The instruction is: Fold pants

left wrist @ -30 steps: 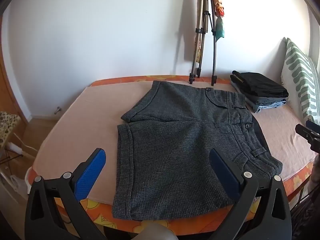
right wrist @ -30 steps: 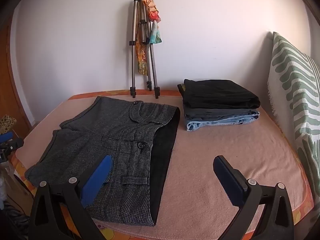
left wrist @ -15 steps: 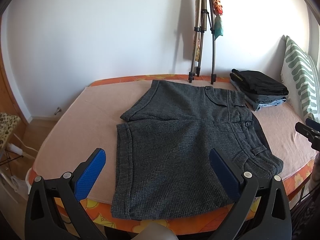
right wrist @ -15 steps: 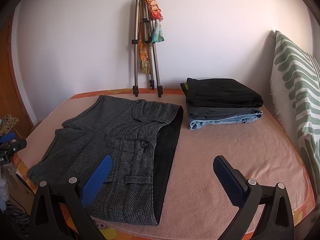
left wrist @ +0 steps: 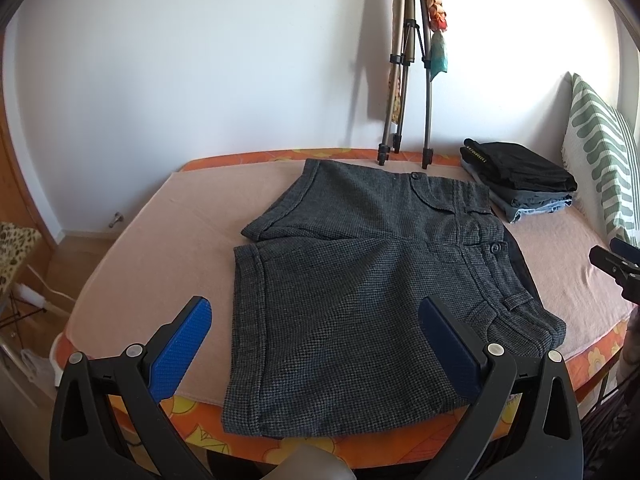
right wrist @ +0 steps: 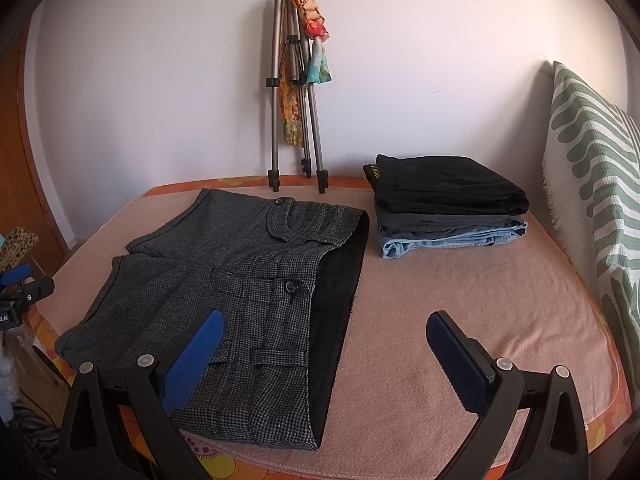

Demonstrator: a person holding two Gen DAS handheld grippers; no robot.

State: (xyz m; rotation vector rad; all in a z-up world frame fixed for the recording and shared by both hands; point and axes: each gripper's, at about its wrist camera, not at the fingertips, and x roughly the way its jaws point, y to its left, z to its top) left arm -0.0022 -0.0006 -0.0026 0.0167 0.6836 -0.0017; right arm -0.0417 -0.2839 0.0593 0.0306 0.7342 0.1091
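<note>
A pair of grey checked shorts [left wrist: 360, 280] lies flat on the pink bed cover, legs to the left, waistband to the right; it also shows in the right wrist view [right wrist: 248, 280]. My left gripper [left wrist: 316, 340] is open and empty, held above the near leg hems. My right gripper [right wrist: 324, 352] is open and empty, held above the waistband's near end; its tip shows at the right edge of the left wrist view [left wrist: 616, 264]. The left gripper's tip shows at the left edge of the right wrist view [right wrist: 24, 284].
A stack of folded clothes [right wrist: 444, 204] sits at the back right of the bed [right wrist: 480, 320]. A folded tripod [right wrist: 296, 100] with a scarf leans on the wall behind. A green-striped pillow [right wrist: 592, 200] stands along the right side.
Both grippers have drifted slightly; the views shift a little. The shorts have not moved and both grippers stay open.
</note>
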